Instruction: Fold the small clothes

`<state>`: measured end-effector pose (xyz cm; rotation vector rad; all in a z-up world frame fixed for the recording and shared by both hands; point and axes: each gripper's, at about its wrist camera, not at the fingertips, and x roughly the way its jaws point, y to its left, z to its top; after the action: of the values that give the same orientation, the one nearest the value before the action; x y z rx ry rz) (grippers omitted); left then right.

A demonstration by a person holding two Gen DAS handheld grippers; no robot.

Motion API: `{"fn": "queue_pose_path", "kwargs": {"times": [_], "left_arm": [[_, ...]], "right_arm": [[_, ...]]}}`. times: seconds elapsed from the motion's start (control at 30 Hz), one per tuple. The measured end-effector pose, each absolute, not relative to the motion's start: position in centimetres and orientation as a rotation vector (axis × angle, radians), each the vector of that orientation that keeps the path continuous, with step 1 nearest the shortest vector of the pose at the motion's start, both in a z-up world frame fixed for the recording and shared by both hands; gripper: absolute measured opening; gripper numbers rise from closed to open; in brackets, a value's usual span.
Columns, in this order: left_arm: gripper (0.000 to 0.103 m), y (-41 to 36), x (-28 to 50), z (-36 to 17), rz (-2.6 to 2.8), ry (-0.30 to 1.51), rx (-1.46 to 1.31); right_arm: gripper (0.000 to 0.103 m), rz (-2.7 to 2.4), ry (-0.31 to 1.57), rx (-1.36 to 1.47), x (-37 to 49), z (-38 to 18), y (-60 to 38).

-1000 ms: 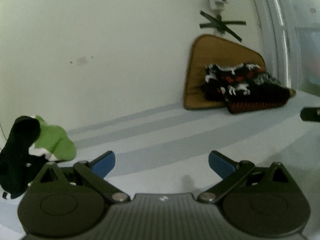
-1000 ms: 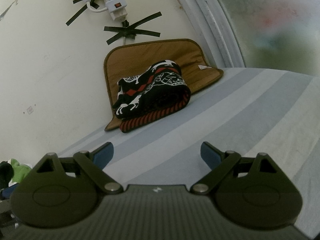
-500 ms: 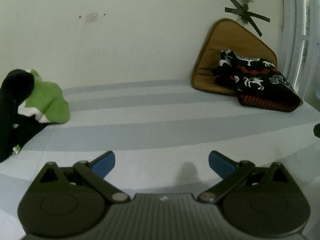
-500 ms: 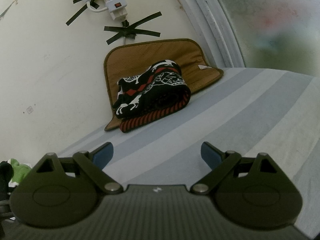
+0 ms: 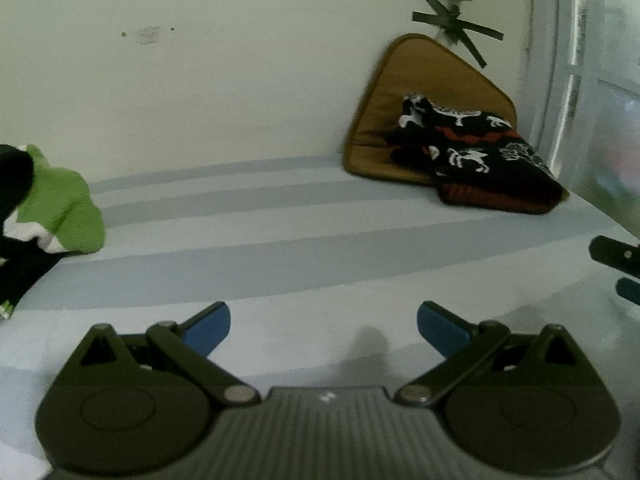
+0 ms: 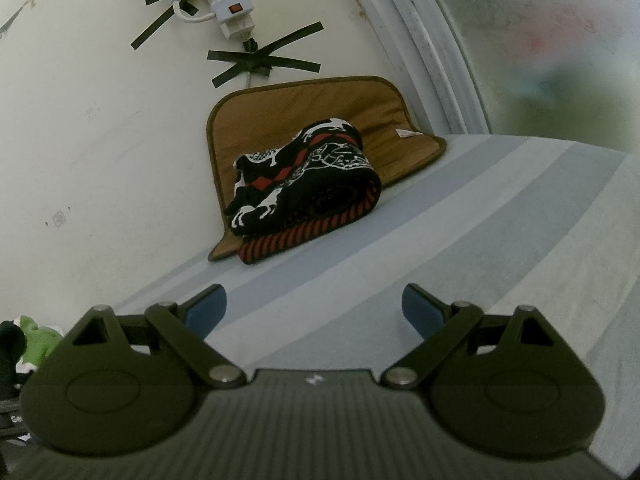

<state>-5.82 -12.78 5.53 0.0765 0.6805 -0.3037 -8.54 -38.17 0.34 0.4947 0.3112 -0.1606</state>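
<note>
1. While nothing is held between them, the blue-tipped fingers of the left gripper (image 5: 323, 326) are spread wide above the striped grey sheet (image 5: 280, 256); the right gripper (image 6: 314, 310) is likewise spread and empty.
2. Farther out, a green, black and white garment (image 5: 60, 208) is seen heaped at the left edge of the sheet.
3. Against the far wall, a folded black, red and white patterned knit (image 6: 304, 184) is laid on a brown cushion (image 6: 288, 112), below a taped power strip (image 6: 230, 4).

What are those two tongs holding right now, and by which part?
Nothing. The left tongs and right tongs are both open, with only the striped sheet between their fingers.
</note>
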Motion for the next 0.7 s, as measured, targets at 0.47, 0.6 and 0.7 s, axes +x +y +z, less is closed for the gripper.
{"fn": "queue_pose_path", "kwargs": {"times": [0.47,0.6,0.7], "left_arm": [[0.103,-12.34,-6.02,5.7,-0.308,0.66,0.038],[0.103,-12.33,-6.39,5.96,-0.293,0.622,0.039],[0.103,-12.27,-6.46,6.02,-0.284,0.606,0.03]], "right_arm": [[0.097,-0.161,0.311,0.495,-8.53,0.33,-38.05],[0.097,-0.163,0.311,0.495,-8.57,0.34,-37.98],[0.097,-0.163,0.31,0.496,-8.59,0.33,-37.99]]}}
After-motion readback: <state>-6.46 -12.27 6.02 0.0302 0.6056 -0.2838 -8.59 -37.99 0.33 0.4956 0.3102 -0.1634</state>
